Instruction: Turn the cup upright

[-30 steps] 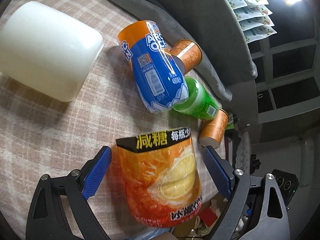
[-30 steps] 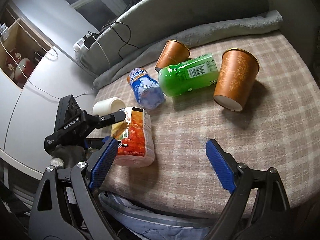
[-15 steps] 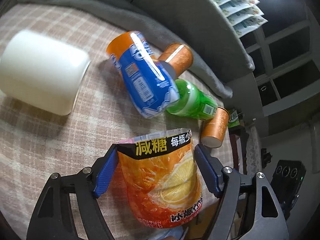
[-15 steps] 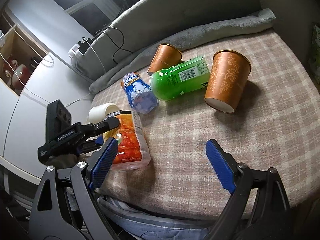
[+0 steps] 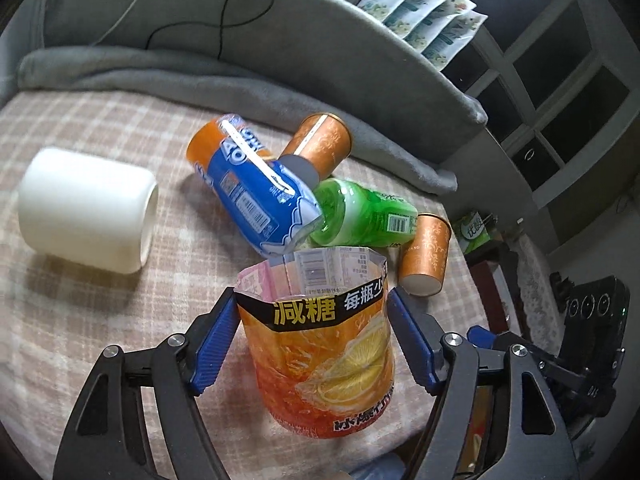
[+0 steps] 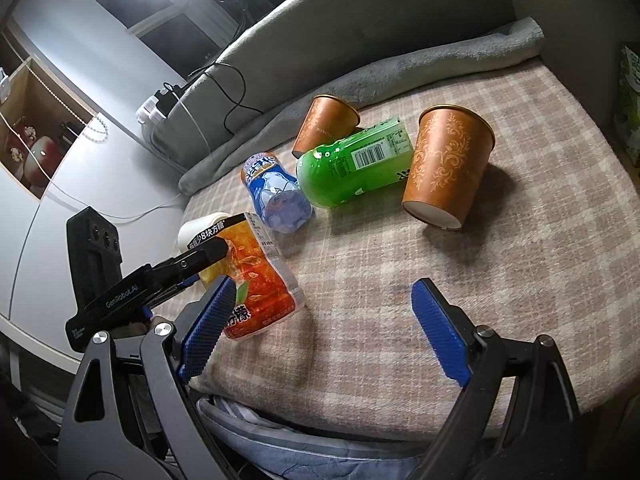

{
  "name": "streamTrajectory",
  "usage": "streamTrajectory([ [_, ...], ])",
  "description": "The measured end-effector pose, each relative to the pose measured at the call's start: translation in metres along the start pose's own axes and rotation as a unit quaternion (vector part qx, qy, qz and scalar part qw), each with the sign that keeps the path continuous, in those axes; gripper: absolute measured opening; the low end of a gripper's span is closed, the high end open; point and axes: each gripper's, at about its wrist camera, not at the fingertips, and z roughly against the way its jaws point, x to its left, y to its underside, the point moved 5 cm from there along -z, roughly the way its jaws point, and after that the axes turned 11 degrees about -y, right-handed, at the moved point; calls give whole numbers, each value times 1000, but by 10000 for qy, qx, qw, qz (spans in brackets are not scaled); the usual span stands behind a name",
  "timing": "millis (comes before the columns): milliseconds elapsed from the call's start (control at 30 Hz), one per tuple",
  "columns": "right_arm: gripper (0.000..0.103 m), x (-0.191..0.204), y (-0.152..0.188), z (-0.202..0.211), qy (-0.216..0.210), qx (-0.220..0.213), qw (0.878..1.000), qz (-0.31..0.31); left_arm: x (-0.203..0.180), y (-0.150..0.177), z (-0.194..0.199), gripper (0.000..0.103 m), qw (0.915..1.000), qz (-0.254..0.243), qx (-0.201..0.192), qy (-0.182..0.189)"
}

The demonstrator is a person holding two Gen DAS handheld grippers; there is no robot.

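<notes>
My left gripper (image 5: 310, 338) is shut on an orange lemon-print cup (image 5: 320, 356) made from a cut bottle. It holds the cup tilted, open rim pointing away and up, its base near the front edge of the plaid surface (image 5: 100, 320). The same cup shows in the right wrist view (image 6: 256, 280), held by the left gripper (image 6: 208, 252). My right gripper (image 6: 320, 320) is open and empty above the front edge of the surface.
On the plaid surface lie a white cup (image 5: 88, 208) on its side, a blue-and-orange cut-bottle cup (image 5: 252, 192), a green one (image 5: 360, 216) and a brown paper cup (image 5: 320, 148). Another brown paper cup (image 6: 448, 172) leans at the right. A grey blanket (image 5: 200, 76) lines the back.
My left gripper closed on the orange lemon-print cup and tipped it up, so its open rim now shows. The right gripper has barely moved.
</notes>
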Motion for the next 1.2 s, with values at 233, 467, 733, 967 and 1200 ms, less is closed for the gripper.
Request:
streamTrajectory([
  [233, 92, -2, 0, 2, -3, -28, 10000, -26, -10, -5, 4, 73, 9986, -324, -340, -228],
  [467, 92, -6, 0, 4, 13, -63, 10000, -77, -16, -5, 4, 72, 9961, -566, -543, -398],
  [733, 92, -8, 1, 5, 9, -81, 9999, -119, -24, -3, 5, 72, 9906, -947, -800, -578],
  [967, 92, -8, 1, 5, 15, -103, 9999, -124, -28, 3, 8, 72, 9875, -1157, -886, -602],
  [1200, 92, -4, 2, 5, 22, -143, 9999, -65, -28, 13, 15, 72, 9872, -1258, -818, -542],
])
